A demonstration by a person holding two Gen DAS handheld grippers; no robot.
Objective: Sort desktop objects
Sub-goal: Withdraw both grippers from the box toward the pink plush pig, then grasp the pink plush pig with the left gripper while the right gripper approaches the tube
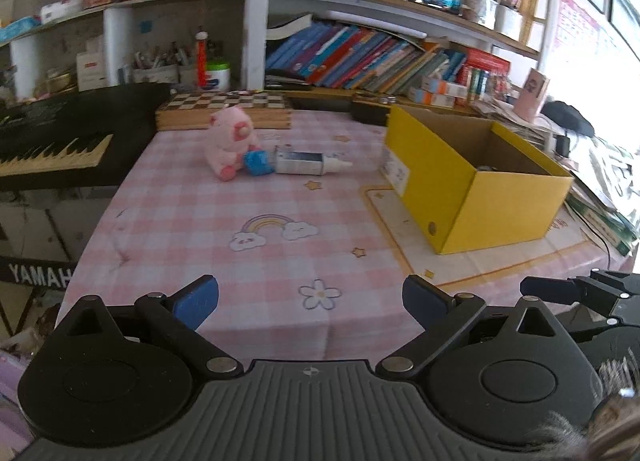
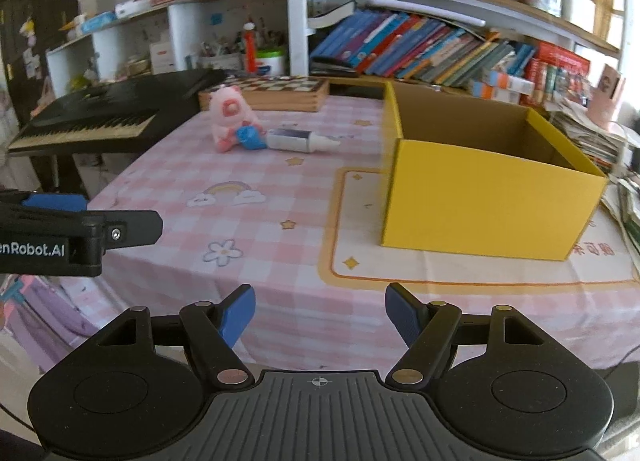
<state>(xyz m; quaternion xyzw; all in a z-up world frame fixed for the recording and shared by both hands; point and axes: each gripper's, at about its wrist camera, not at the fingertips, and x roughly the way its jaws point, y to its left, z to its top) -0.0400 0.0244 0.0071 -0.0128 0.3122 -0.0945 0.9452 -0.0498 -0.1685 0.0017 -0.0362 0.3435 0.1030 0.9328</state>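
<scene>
You face a table [image 1: 200, 229] covered in a pink checked cloth printed with a rainbow [image 1: 266, 223], stars and a flower [image 2: 222, 251]. To its left you see a black Yamaha keyboard [image 1: 60, 133] on a stand, butting against the table's edge. Behind the table, white shelving [image 2: 298, 9] runs along the wall: leaning rows of books [image 1: 360, 57] fill the right bays, while pens, jars and small boxes crowd the left ones. A wooden chessboard box [image 1: 224, 109] lies at the table's far edge. Stacked papers [image 2: 588, 129] pile up on the right, where strong daylight washes in and whitens that side.
</scene>
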